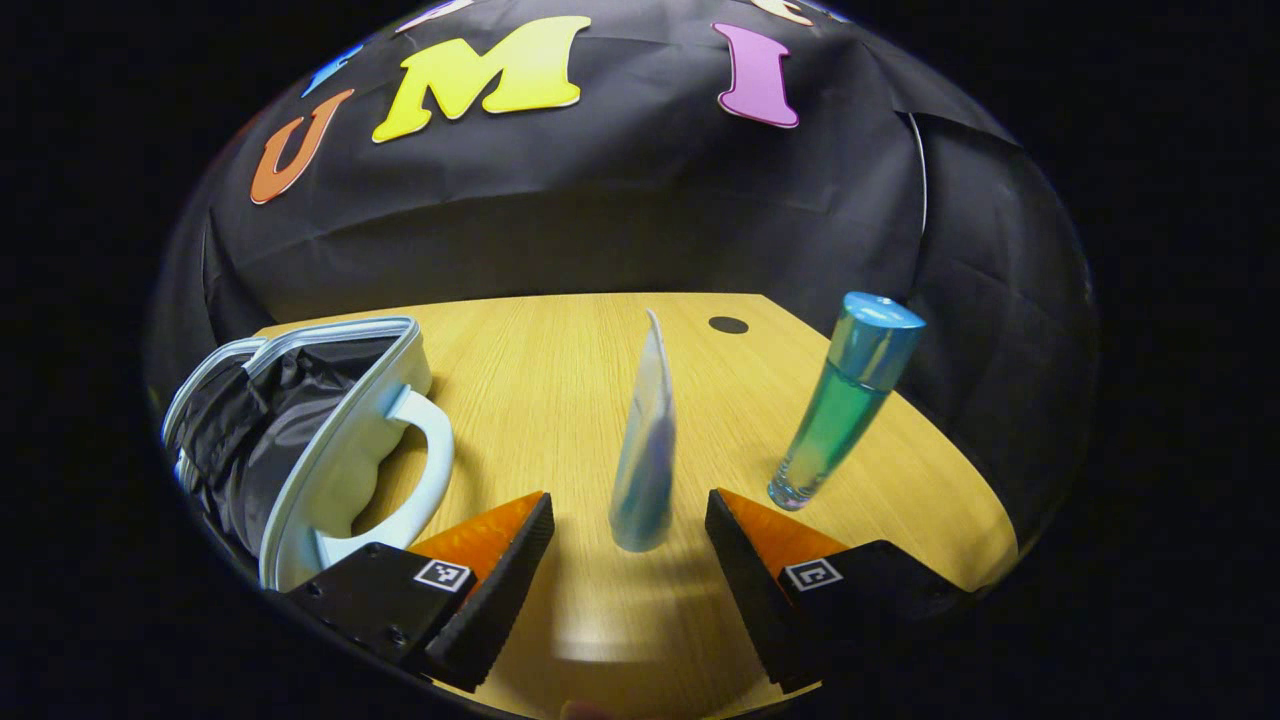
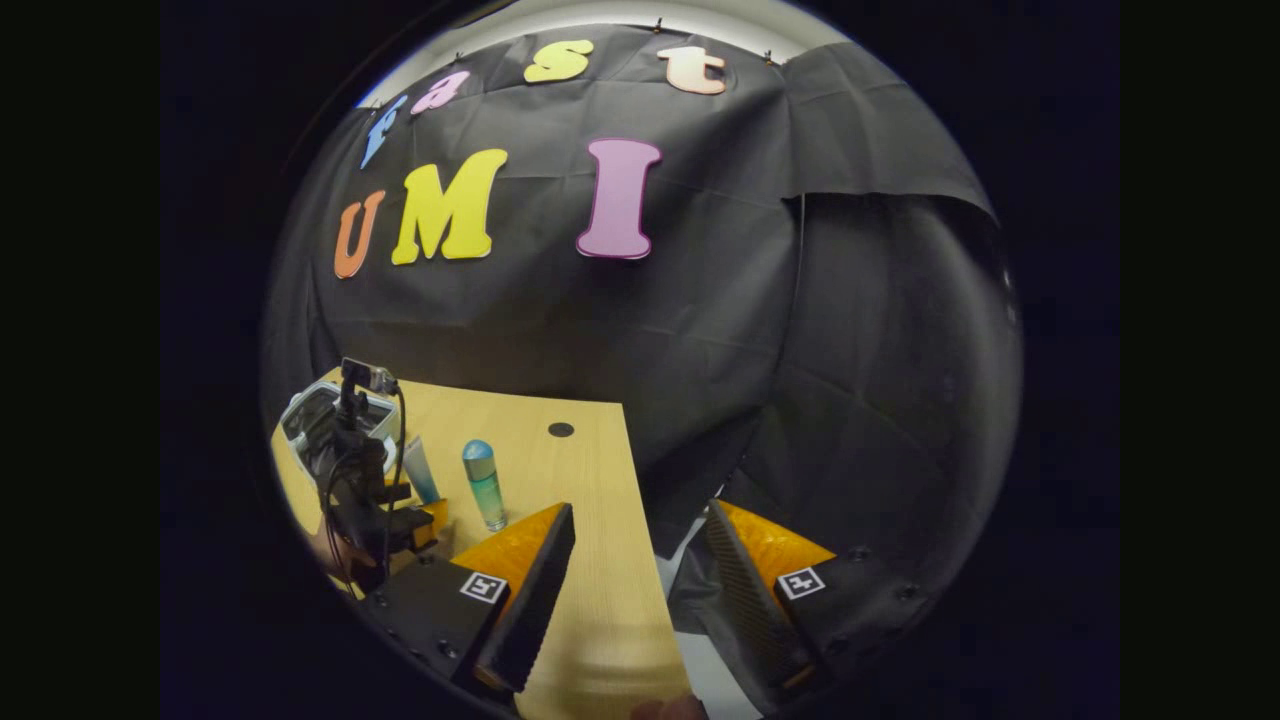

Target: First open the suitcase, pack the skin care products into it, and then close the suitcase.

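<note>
Currently the suitcase [image 1: 330, 440] is lying open at desk [image 1: 560, 380] left; packing is being started. Left tongs [image 1: 630, 560], spread, are being brought around the upright tube [image 1: 645, 440]; the bottle [image 1: 840, 400] is standing alongside. Right tongs [image 2: 640, 590] are spread, empty.

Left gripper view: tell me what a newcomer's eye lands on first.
First, the pale tube standing upright on the wooden table, right between the open left tongs. Right of it stands a blue-capped bottle of green liquid; at the left edge lies the open suitcase, dark lining showing.
</note>
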Tool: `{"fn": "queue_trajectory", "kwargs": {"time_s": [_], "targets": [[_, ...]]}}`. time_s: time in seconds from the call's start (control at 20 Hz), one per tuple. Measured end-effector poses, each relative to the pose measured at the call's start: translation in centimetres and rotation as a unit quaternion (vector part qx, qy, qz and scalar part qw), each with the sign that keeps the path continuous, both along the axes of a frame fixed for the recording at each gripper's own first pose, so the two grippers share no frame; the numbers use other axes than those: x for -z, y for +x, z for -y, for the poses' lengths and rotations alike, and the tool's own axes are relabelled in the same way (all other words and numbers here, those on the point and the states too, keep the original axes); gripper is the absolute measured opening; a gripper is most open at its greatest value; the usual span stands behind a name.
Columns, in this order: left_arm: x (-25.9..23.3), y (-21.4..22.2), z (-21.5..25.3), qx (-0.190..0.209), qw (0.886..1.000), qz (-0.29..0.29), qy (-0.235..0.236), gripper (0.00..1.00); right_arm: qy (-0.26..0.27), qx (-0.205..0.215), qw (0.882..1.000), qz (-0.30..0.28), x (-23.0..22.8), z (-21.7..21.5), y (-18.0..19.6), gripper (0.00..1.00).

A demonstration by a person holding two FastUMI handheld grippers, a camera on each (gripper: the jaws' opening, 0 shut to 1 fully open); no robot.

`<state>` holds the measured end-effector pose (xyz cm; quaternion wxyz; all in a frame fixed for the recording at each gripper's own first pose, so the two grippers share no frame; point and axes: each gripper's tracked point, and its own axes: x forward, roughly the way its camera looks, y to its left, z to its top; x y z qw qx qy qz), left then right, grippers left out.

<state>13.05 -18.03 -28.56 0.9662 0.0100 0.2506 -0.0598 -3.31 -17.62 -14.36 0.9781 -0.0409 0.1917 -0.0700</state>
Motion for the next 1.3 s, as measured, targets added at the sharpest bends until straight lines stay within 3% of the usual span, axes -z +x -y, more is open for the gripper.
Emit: {"fn": "queue_trajectory", "kwargs": {"time_s": [0.1, 0.15, 0.2, 0.25, 0.35, 0.45, 0.65, 0.7, 0.75, 0.85, 1.05, 1.3], "targets": [[0.7, 1.0, 0.1, 0.001, 1.0, -0.007, -0.003, 0.92, 0.0, -0.001, 1.0, -0.004, 0.2, -0.1, 0.1, 0.79], [0.8, 1.2, 0.1, 0.001, 1.0, -0.01, -0.003, 0.95, 0.002, 0.0, 1.0, -0.005, 0.3, -0.2, 0.2, 0.8], [0.9, 1.4, 0.1, 0.002, 1.0, -0.017, -0.004, 0.82, 0.003, 0.0, 1.0, -0.006, 0.4, -0.4, 0.2, 0.8], [1.0, 1.7, 0.3, 0.005, 1.0, -0.017, -0.005, 0.79, 0.003, 0.0, 1.0, -0.005, 0.3, -0.6, 0.4, 0.8], [0.8, 1.7, 0.5, 0.01, 1.0, -0.02, 0.002, 0.64, 0.003, -0.003, 1.0, -0.004, 0.2, -1.0, 0.7, 0.79], [1.0, 1.4, 0.8, 0.019, 0.999, -0.03, -0.001, 0.42, 0.002, -0.006, 1.0, -0.001, 0.1, -1.4, 0.9, 0.79], [-0.8, 0.0, 0.5, 0.036, 0.999, -0.034, -0.016, 0.39, 0.009, -0.018, 1.0, -0.002, 0.5, -2.5, 1.4, 0.79], [-1.8, -0.8, 0.4, 0.042, 0.998, -0.034, -0.02, 0.46, 0.014, -0.027, 1.0, -0.006, 1.3, -3.3, 1.6, 0.8], [-2.9, -1.7, 0.2, 0.047, 0.998, -0.033, -0.025, 0.38, 0.019, -0.038, 0.999, -0.013, 2.2, -4.2, 1.8, 0.78], [-5.4, -3.8, -1.0, 0.05, 0.998, -0.027, -0.028, 0.38, 0.028, -0.06, 0.998, -0.025, 4.0, -6.0, 2.6, 0.8], [-10.1, -7.8, -4.4, 0.031, 0.999, -0.013, -0.027, 0.38, 0.058, -0.1, 0.993, -0.034, 6.8, -10.4, 4.6, 0.8], [-14.0, -11.8, -9.3, -0.018, 0.999, -0.008, -0.028, 0.38, 0.095, -0.116, 0.987, -0.06, 10.7, -14.1, 8.4, 0.79]]}}
